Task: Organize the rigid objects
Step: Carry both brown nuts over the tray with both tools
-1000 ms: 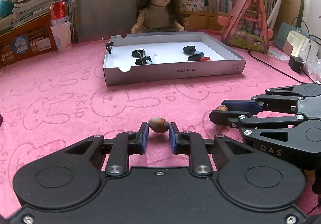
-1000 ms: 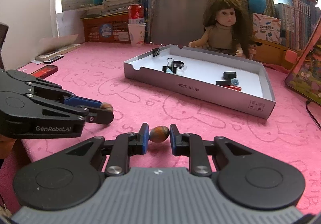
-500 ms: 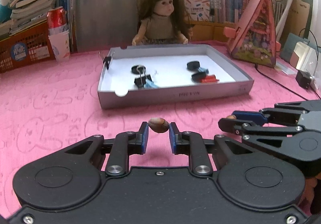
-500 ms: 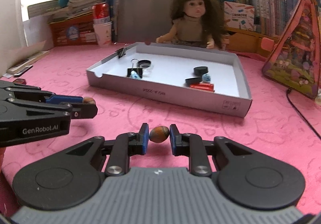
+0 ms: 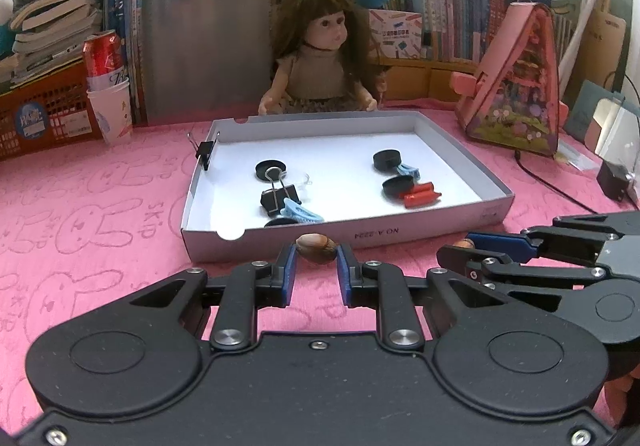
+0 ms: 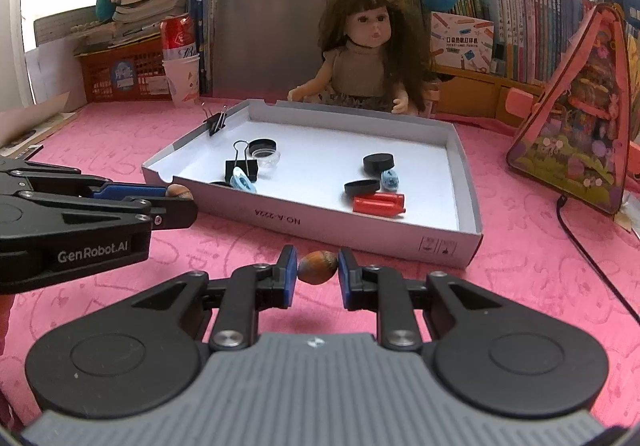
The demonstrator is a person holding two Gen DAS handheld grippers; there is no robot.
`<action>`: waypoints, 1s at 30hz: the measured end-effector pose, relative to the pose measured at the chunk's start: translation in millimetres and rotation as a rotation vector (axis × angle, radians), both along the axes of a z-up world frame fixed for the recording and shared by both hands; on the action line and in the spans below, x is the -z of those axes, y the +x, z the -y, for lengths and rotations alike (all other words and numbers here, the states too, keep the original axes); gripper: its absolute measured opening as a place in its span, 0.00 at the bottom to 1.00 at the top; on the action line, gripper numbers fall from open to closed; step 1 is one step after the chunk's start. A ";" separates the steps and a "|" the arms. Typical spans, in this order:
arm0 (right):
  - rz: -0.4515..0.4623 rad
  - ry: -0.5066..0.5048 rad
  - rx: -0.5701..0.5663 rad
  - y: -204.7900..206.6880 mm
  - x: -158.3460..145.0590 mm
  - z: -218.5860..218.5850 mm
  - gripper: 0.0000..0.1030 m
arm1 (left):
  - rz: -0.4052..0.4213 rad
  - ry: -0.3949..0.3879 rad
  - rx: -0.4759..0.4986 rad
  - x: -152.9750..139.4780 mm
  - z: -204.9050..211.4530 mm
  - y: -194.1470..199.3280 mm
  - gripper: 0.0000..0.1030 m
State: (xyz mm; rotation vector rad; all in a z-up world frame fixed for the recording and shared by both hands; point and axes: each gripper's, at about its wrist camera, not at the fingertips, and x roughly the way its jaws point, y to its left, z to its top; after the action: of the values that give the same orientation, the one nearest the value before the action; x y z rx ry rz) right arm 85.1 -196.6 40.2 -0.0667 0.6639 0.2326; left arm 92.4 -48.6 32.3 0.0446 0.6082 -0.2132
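Brown, glossy oval nuts sit clamped crosswise in both claws: the left gripper [image 5: 317,251] and right gripper [image 6: 318,267]. Straight ahead lies the grey cardboard tray [image 5: 400,232]; its near edge is closest to the left gripper.

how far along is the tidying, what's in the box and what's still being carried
Done: binder clips, black caps, blue hair clips and a red piece lie in the white box. In hand: the left tongs and right tongs each grip a nut, short of the box. Left: dropping both nuts in.
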 end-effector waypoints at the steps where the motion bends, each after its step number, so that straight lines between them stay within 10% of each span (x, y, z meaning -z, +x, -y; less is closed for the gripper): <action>1: -0.001 0.001 0.000 1.5 -0.4 0.1 0.26 | -0.002 -0.007 -0.006 -0.8 -1.4 2.6 0.20; 30: -0.149 0.188 0.172 144.2 -7.4 41.6 0.26 | -0.105 -0.082 -0.129 -11.5 -17.1 156.5 0.20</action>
State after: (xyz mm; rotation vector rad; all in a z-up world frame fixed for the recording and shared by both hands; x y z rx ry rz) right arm 229.3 -238.2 47.6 0.1888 0.7883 0.1343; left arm 248.9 -31.5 43.7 -0.0855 0.7034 -0.1153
